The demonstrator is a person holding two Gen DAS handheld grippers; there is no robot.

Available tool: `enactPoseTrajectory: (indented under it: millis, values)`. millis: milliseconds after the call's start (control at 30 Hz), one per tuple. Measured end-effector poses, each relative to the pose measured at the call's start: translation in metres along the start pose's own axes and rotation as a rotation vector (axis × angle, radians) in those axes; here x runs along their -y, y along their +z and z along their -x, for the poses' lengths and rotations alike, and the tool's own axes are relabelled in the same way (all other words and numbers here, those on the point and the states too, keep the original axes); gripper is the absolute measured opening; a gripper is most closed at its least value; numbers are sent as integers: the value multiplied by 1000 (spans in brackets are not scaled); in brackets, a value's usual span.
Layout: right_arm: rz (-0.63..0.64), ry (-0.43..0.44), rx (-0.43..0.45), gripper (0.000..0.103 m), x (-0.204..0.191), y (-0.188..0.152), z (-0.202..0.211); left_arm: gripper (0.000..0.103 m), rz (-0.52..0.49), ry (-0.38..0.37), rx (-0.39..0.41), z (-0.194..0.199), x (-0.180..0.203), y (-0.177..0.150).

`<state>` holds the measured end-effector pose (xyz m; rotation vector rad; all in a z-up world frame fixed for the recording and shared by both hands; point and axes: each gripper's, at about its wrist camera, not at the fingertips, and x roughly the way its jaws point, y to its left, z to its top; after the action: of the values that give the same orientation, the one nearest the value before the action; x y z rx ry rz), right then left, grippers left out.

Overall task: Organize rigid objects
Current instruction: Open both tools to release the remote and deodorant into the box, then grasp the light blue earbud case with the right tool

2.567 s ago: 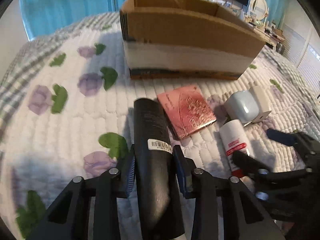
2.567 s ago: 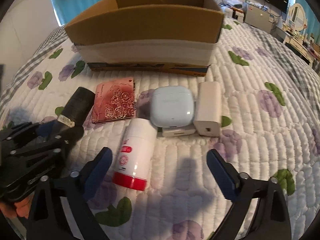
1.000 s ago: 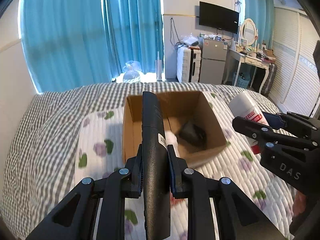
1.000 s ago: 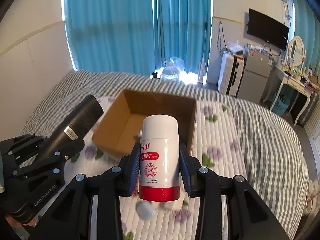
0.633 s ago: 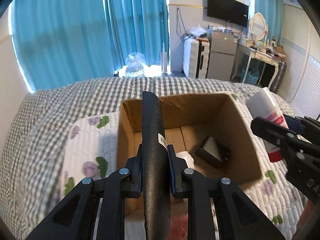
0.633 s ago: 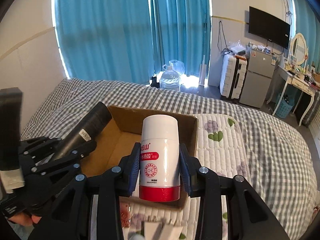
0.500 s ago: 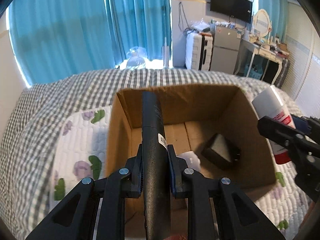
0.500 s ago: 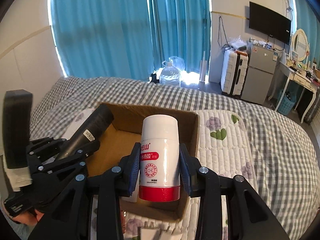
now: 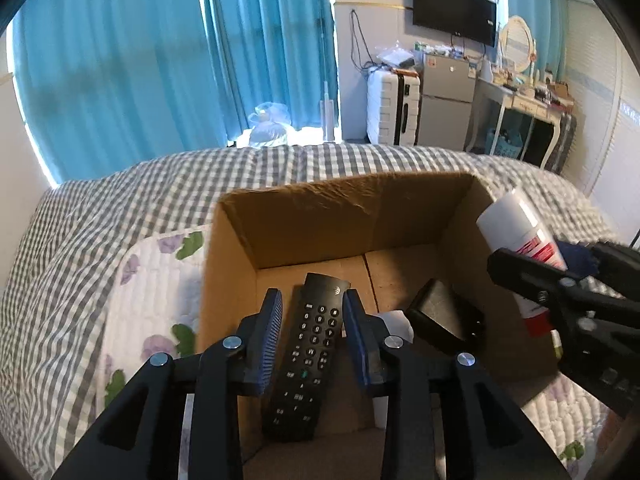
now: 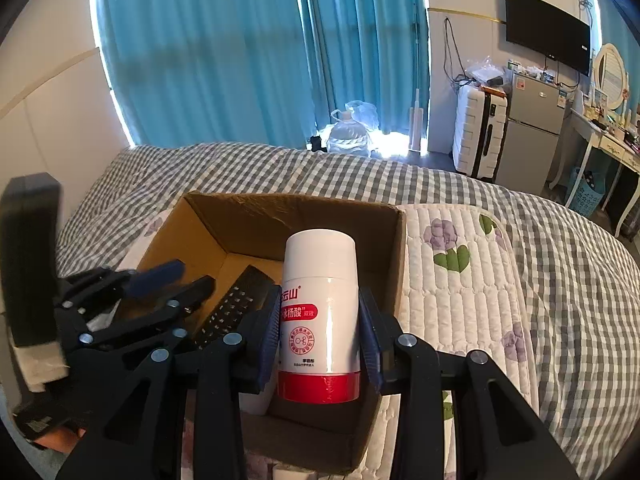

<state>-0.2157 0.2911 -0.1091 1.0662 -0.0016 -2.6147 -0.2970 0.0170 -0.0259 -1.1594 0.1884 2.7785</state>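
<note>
An open cardboard box [image 9: 344,200] stands on the bed, and also shows in the right wrist view [image 10: 256,216]. My left gripper [image 9: 312,336] is open above it. A black remote [image 9: 308,352] lies in the box below, between the fingers and clear of both pads. My right gripper [image 10: 320,336] is shut on a white bottle with a red base [image 10: 320,312], held over the box's right side; it also shows in the left wrist view [image 9: 520,248]. A black block [image 9: 444,316] and something white lie inside the box.
The bed has a grey checked cover [image 9: 100,216] and a white floral quilt [image 10: 460,280]. Blue curtains [image 9: 160,60], a white suitcase [image 9: 392,108], a small fridge and a desk stand beyond the bed.
My left gripper has opened and the long black object it held now lies in the box as a remote. Both grippers have moved closer over the box. The right still holds the bottle.
</note>
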Motion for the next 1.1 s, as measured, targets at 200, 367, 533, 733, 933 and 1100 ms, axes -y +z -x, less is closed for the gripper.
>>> enactPoseTrajectory:
  millis: [200, 367, 533, 733, 933, 1100]
  values:
    - [20, 9, -48, 36, -13, -14, -8, 34, 46, 3, -1, 26, -25, -16]
    - [14, 28, -111, 36, -21, -29, -30, 34, 50, 23, 6, 31, -36, -32]
    - [9, -16, -107, 52, -22, -31, -27, 34, 50, 26, -1, 41, -40, -44]
    - [-18, -56, -49, 58, -18, -27, 25, 62, 30, 32, 25, 81, -39, -53]
    - [-5, -135, -45, 73, -21, -40, 90, 77, 18, 41, 71, 132, -33, -64]
    - [15, -191, -53, 87, -29, -63, 128, 84, 22, 49, 50, 148, -26, -84]
